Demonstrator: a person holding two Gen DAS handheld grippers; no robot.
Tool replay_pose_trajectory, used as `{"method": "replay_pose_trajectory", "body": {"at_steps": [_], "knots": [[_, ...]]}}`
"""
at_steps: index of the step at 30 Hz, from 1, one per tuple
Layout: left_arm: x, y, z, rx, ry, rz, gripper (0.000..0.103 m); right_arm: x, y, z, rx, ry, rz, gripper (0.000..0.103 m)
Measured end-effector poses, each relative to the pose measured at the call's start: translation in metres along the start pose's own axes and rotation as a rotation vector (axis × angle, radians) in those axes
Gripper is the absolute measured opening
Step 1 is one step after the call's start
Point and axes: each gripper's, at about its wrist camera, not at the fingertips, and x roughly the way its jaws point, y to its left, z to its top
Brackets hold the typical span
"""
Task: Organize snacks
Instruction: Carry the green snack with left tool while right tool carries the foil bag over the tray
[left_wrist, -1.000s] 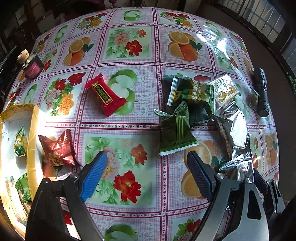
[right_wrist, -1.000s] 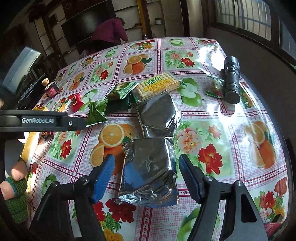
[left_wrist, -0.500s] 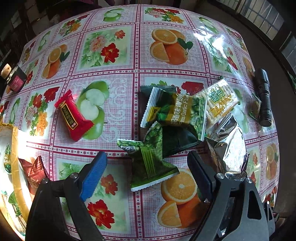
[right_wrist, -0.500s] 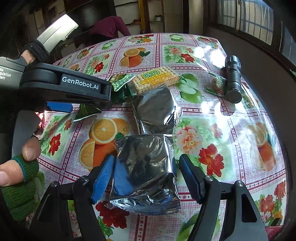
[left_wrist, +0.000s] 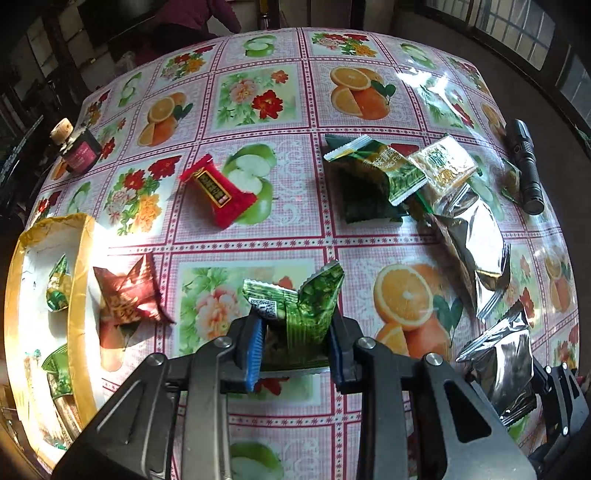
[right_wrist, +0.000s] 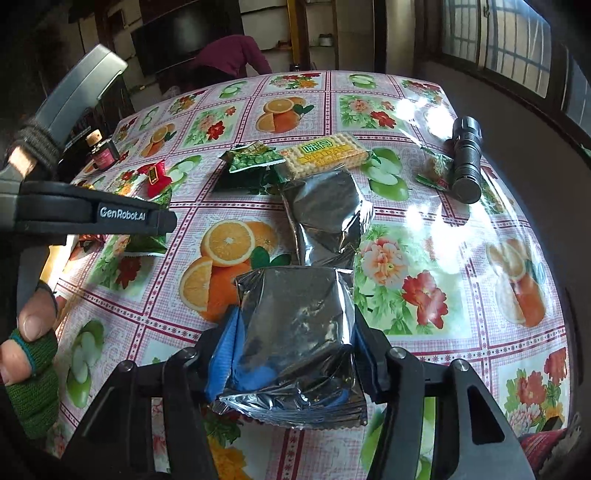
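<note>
My left gripper (left_wrist: 295, 347) is shut on a small green snack packet (left_wrist: 299, 310) and holds it above the flowered tablecloth. My right gripper (right_wrist: 291, 354) is shut on a silver foil packet (right_wrist: 295, 332). A second silver packet (right_wrist: 325, 218) lies just beyond it. A gold-rimmed tray (left_wrist: 79, 295) at the left holds a few small packets. A dark red packet (left_wrist: 127, 299) lies beside the tray and a bright red packet (left_wrist: 218, 190) further back. Green packets (left_wrist: 373, 173) and a yellow wafer pack (right_wrist: 325, 155) lie in a heap.
A black torch (right_wrist: 467, 162) lies at the right table edge with a small packet (right_wrist: 436, 171) beside it. A small dark bottle (left_wrist: 77, 147) stands at the far left. A person in purple (right_wrist: 232, 59) bends beyond the table. The left gripper's body (right_wrist: 96, 218) shows in the right wrist view.
My left gripper has closed on the green packet and pulled it back toward the tray side. My right gripper has closed on the silver foil packet.
</note>
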Motion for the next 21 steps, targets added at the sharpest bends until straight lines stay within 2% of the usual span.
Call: {"method": "replay_pose_trajectory", "body": {"at_steps": [3,8,14,21], "knots": [[-0.027,0.014,-0.029,-0.007,-0.044,0.008,0.031,-0.018,0.009,-0.006,0.002,-0.025,0.049,0.056],[-0.062,0.036,-0.068,-0.022,-0.111,0.08,0.031,-0.042,0.029,-0.013,-0.021,-0.06,0.101,0.056],[-0.083,0.064,-0.094,-0.061,-0.149,0.143,0.031,-0.05,0.057,-0.02,-0.064,-0.06,0.157,0.056],[-0.102,0.087,-0.117,-0.113,-0.184,0.153,0.031,-0.061,0.085,-0.027,-0.121,-0.067,0.203,0.056]]}}
